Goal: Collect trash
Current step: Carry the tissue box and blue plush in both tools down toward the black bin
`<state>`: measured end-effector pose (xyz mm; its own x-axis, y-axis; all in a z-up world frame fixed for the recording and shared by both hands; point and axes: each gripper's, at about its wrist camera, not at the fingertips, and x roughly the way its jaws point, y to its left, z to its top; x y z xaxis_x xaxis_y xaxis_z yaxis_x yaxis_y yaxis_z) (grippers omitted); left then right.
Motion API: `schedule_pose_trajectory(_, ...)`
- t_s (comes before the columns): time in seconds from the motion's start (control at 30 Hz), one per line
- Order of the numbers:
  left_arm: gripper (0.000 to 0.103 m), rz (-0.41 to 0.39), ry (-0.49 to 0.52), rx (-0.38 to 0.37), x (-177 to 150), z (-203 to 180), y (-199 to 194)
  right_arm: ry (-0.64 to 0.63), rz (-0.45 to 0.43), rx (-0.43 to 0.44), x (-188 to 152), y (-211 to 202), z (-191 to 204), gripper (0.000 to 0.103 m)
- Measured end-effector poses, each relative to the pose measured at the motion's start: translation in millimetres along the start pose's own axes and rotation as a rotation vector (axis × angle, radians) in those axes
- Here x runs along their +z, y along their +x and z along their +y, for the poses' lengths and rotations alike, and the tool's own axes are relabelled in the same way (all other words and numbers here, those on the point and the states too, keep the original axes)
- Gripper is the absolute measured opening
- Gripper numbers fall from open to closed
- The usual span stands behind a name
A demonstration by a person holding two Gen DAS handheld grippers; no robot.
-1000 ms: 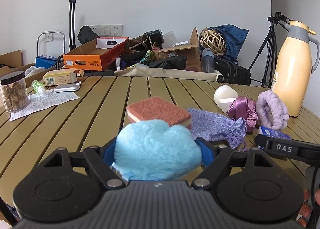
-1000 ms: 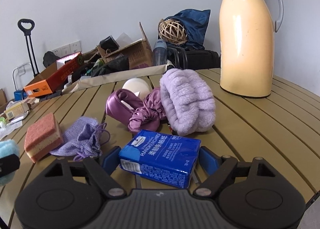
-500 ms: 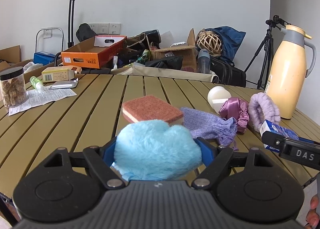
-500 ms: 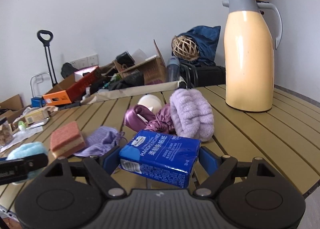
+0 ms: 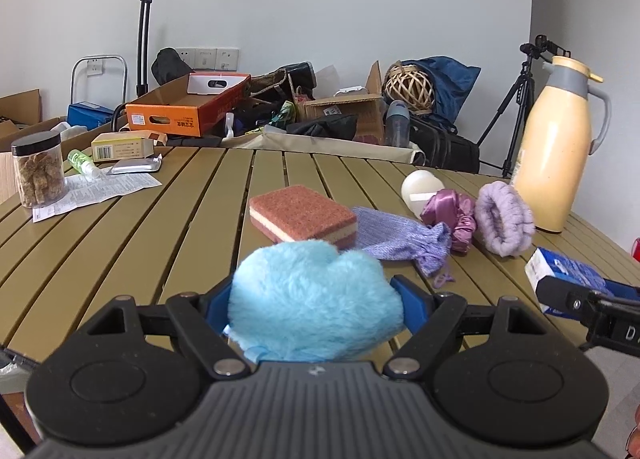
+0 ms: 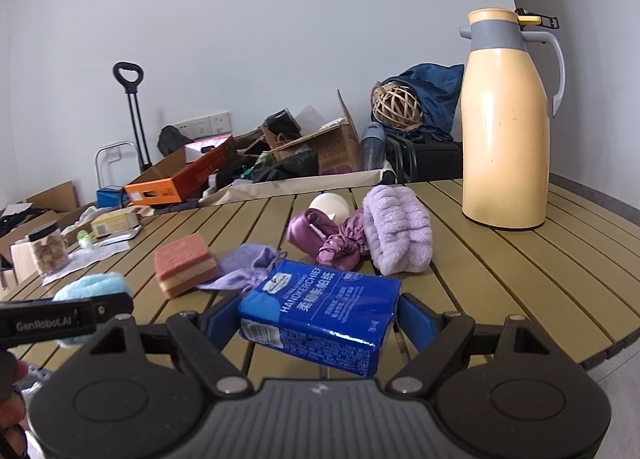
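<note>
My left gripper (image 5: 316, 305) is shut on a fluffy light-blue puff (image 5: 316, 299) and holds it above the near edge of the slatted wooden table (image 5: 160, 219). My right gripper (image 6: 320, 317) is shut on a blue tissue pack (image 6: 320, 311), also lifted near the table's front edge. The tissue pack (image 5: 564, 271) shows at the right of the left wrist view. The puff (image 6: 92, 287) shows at the left of the right wrist view.
On the table lie a pink sponge (image 5: 302, 217), a lilac knit pouch (image 5: 400, 239), a purple satin scrunchie (image 5: 452, 215), a fuzzy lilac band (image 5: 504, 219), a white ball (image 5: 420, 187) and a tall cream thermos (image 5: 556, 155). A snack jar (image 5: 38, 169), papers and boxes stand far left. Clutter lies behind.
Both grippers have pulled back toward the near edge and risen with their loads. The table items look farther away and more of the table shows.
</note>
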<state>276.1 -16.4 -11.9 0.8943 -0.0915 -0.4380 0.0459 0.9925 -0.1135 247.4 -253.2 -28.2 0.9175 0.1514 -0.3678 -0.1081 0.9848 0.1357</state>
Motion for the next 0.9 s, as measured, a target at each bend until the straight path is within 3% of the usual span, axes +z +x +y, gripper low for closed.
schedule_pose_trajectory(0.37,0.082,0.003,0.040,-0.030,-22.3,2.8,-48.2,-0.041,0.023,0.029,-17.5,-50.7,6.6,0.083)
schedule_pose_trajectory(0.9,0.082,0.039,0.109,-0.056,-65.9,26.4,-95.3,-0.122,0.219,0.065,-68.6,-56.4,34.4,0.083)
